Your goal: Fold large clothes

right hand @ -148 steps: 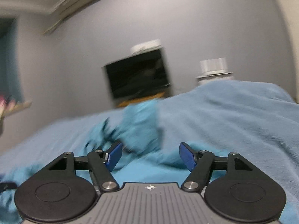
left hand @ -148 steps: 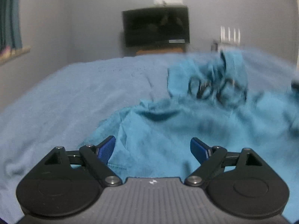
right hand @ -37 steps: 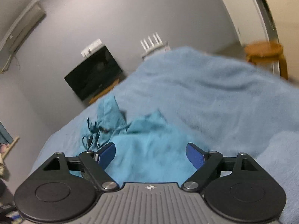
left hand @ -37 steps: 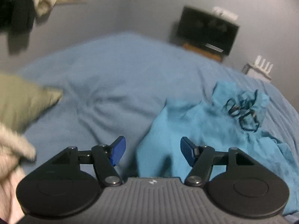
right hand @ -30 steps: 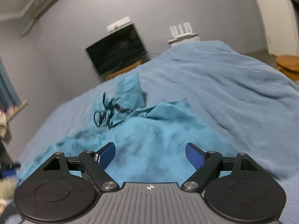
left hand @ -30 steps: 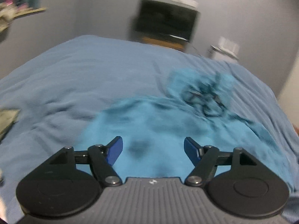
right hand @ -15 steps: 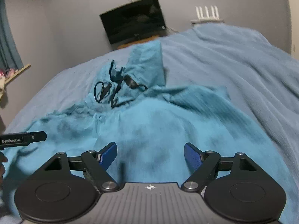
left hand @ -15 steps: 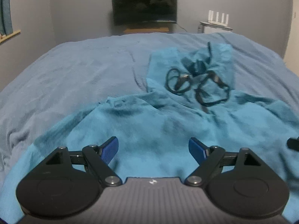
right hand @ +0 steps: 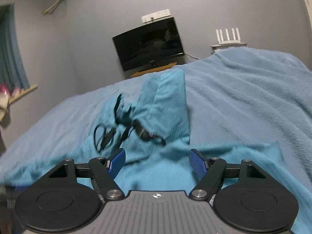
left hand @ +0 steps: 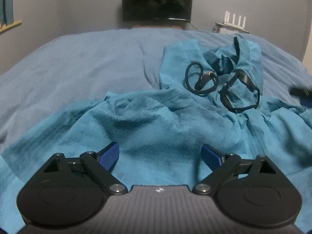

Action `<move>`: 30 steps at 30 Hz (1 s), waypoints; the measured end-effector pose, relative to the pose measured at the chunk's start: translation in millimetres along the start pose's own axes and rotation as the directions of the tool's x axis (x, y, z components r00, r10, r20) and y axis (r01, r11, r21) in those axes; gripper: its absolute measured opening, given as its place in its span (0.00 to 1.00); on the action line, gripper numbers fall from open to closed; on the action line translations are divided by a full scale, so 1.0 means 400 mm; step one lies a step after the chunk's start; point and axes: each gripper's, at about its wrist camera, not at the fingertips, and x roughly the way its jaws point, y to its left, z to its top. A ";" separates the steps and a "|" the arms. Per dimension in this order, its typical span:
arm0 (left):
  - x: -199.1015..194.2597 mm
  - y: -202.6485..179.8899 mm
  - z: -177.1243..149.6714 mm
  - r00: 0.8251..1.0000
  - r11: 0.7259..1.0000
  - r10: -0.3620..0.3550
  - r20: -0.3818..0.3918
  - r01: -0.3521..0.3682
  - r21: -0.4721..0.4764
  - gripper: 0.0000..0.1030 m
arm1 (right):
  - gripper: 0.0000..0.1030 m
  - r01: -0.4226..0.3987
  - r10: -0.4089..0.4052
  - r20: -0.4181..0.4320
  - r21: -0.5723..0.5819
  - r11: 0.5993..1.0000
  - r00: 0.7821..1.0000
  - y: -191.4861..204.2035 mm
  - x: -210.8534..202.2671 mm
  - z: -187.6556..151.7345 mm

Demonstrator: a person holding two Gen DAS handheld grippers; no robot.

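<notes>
L gripper [left hand: 159, 154] & R gripper [right hand: 157, 161]: both released, jaws wide, nothing held, low over teal hoodie [left hand: 156, 128]. Hoodie lies rumpled on bed [left hand: 81, 62] (black drawcord [left hand: 202, 81] looped near hood). TV [left hand: 157, 3] beyond.

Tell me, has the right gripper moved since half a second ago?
Yes. The right gripper has dipped lower and closer to the teal hoodie: in its view, the television now sits lower in frame, and the bed fills more of it.
</notes>
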 end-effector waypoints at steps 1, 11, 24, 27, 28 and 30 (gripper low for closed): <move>-0.003 -0.001 0.002 1.000 1.000 -0.003 0.014 0.003 0.007 0.89 | 0.73 0.003 -0.003 0.007 0.012 1.000 1.000 -0.008 0.024 0.018; 0.001 0.032 0.028 0.991 0.999 -0.001 0.136 0.008 -0.045 0.89 | 0.76 0.023 -0.023 0.065 -0.009 1.000 0.998 -0.063 0.310 0.231; 0.038 0.059 0.030 0.991 0.996 -0.017 0.134 0.029 -0.083 0.89 | 0.16 -0.072 0.073 -0.011 0.020 0.997 0.997 -0.101 0.503 0.304; 0.033 0.060 0.032 0.990 0.996 -0.018 0.137 0.030 -0.085 0.89 | 0.08 -0.105 0.107 0.047 -0.037 0.994 0.993 -0.081 0.447 0.303; 0.032 0.061 0.034 0.990 0.996 -0.017 0.138 0.029 -0.087 0.89 | 0.07 -0.117 0.121 0.069 -0.072 0.991 0.990 -0.069 0.421 0.303; 0.027 0.065 0.032 0.990 0.995 -0.008 0.141 0.022 -0.096 0.89 | 0.07 -0.140 0.154 0.105 -0.129 0.982 0.982 -0.047 0.364 0.299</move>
